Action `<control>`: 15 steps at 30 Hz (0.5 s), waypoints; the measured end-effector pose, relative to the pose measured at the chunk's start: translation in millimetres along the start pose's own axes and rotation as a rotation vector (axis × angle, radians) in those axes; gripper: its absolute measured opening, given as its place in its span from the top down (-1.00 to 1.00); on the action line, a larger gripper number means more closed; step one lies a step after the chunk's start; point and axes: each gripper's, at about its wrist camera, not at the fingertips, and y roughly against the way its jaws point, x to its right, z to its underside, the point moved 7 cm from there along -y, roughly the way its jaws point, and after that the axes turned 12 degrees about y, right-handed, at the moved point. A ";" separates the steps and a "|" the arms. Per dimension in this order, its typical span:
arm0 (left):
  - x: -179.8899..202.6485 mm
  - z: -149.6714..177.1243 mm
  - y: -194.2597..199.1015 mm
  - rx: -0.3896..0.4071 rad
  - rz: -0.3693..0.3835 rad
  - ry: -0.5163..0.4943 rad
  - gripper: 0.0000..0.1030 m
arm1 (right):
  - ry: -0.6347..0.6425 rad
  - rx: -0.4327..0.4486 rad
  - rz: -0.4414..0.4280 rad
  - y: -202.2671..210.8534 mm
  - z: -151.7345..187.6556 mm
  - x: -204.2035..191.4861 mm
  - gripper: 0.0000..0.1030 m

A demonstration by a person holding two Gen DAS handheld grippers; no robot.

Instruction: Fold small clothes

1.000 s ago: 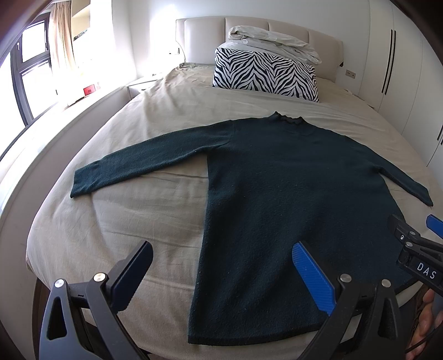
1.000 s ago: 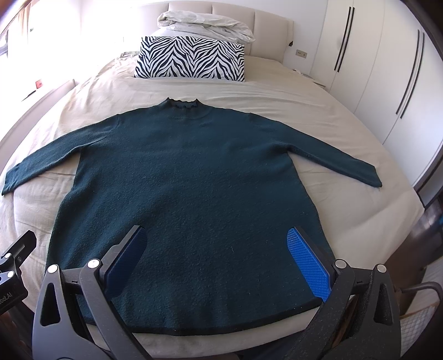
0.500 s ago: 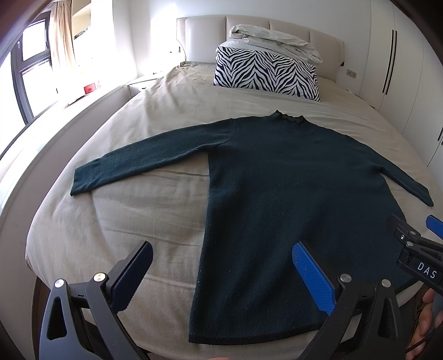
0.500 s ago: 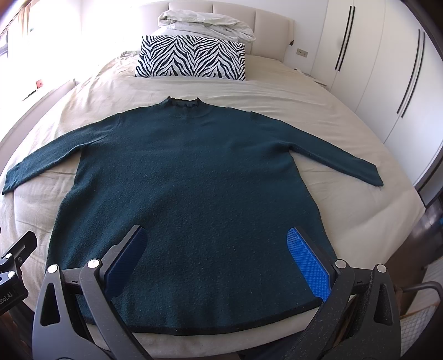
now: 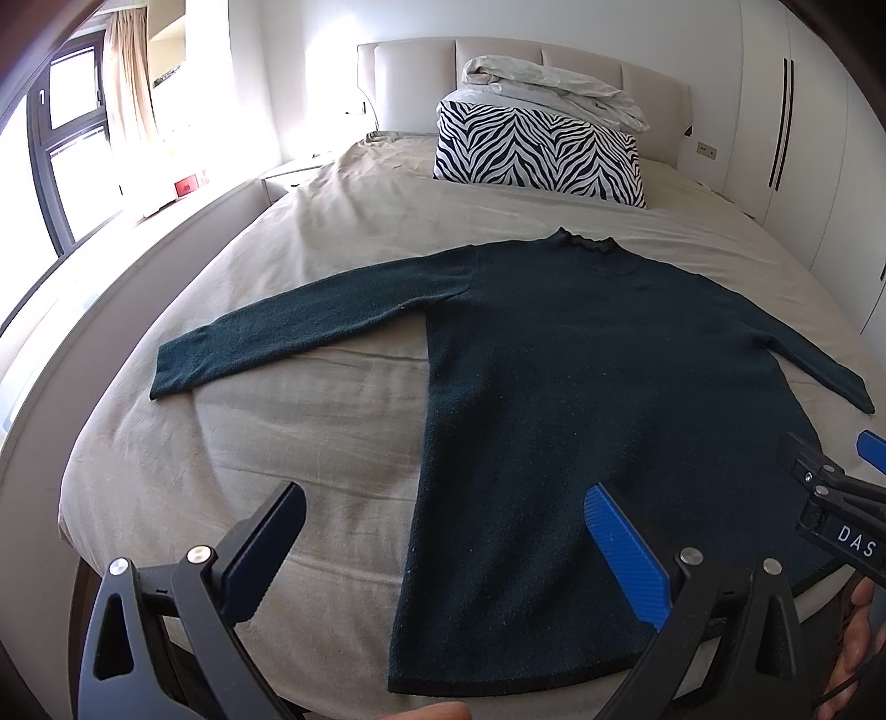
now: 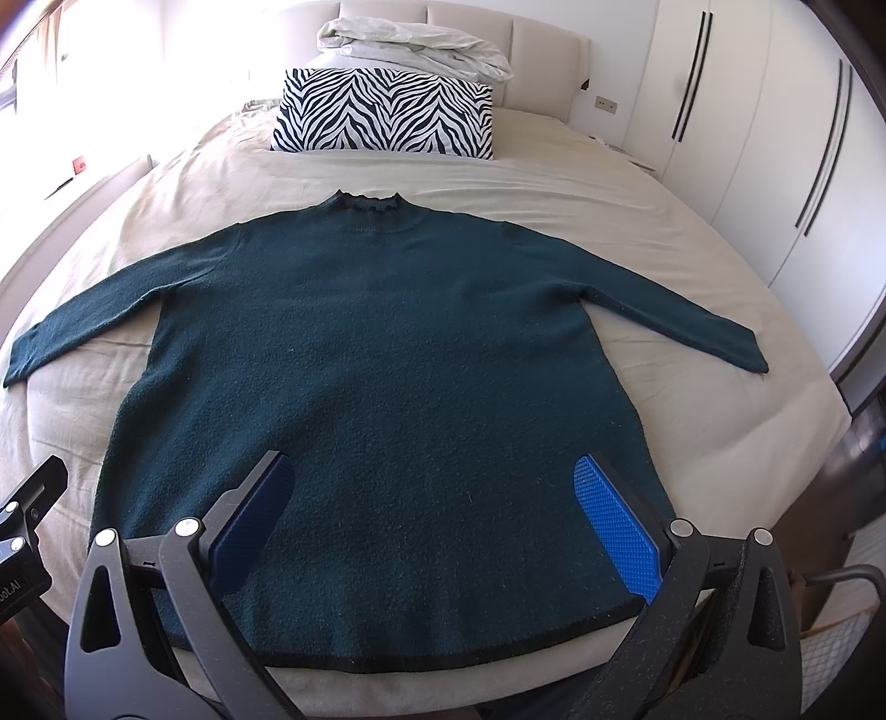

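A dark teal long-sleeved sweater (image 5: 581,399) lies flat and face up on the bed, collar toward the headboard, both sleeves spread out; it also shows in the right wrist view (image 6: 387,360). My left gripper (image 5: 443,509) is open and empty, held above the hem's left part near the foot of the bed. My right gripper (image 6: 432,482) is open and empty, above the middle of the hem. Neither touches the sweater.
The bed has a beige cover (image 5: 310,443). A zebra-striped pillow (image 6: 387,119) and a rumpled white duvet (image 6: 410,47) sit at the headboard. White wardrobes (image 6: 775,138) stand on the right, a window (image 5: 61,160) on the left.
Both grippers have stayed nearly still and open; the views shifted only very slightly. The sweater has not moved.
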 end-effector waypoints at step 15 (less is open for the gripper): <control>-14.8 -5.2 -16.7 -0.028 0.032 0.058 -1.00 | -0.013 -0.002 -0.036 -14.0 -5.8 1.6 -1.00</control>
